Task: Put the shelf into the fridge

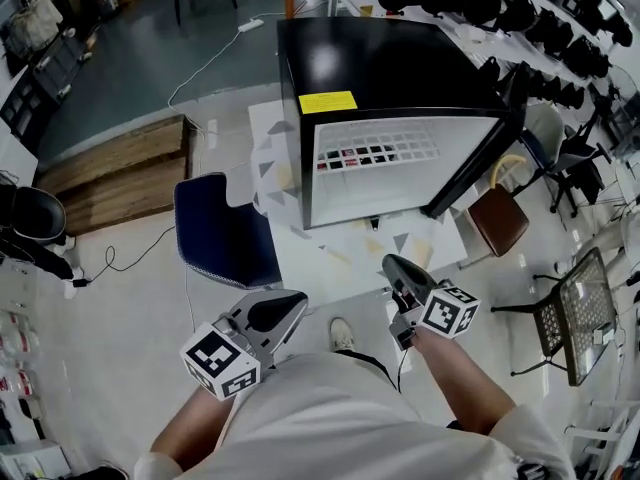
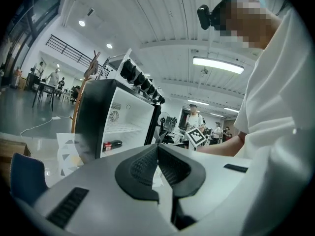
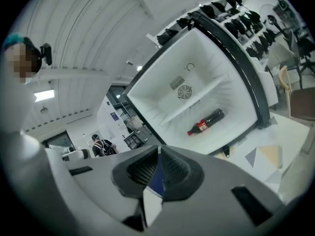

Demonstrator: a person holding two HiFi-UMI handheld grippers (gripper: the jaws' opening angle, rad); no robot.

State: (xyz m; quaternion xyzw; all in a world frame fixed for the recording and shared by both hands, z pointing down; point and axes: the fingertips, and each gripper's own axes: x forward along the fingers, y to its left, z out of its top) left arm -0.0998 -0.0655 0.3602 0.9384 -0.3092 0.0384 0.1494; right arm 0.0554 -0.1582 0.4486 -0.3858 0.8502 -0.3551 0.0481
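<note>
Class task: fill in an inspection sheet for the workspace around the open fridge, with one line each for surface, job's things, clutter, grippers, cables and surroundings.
Surface: pale floor; a white mat with grey triangles lies under and in front of the fridge.
Job's things: black fridge, door open; a wire shelf appears seated inside, above a bottle lying on the fridge floor.
Clutter: blue chair, brown seat, black mesh chair.
Grippers: left gripper and right gripper both shut, empty, short of the fridge.
Cables: white cable with power strip; black cable at left.
Surroundings: wooden platform; rack of dark gear; people behind.
</note>
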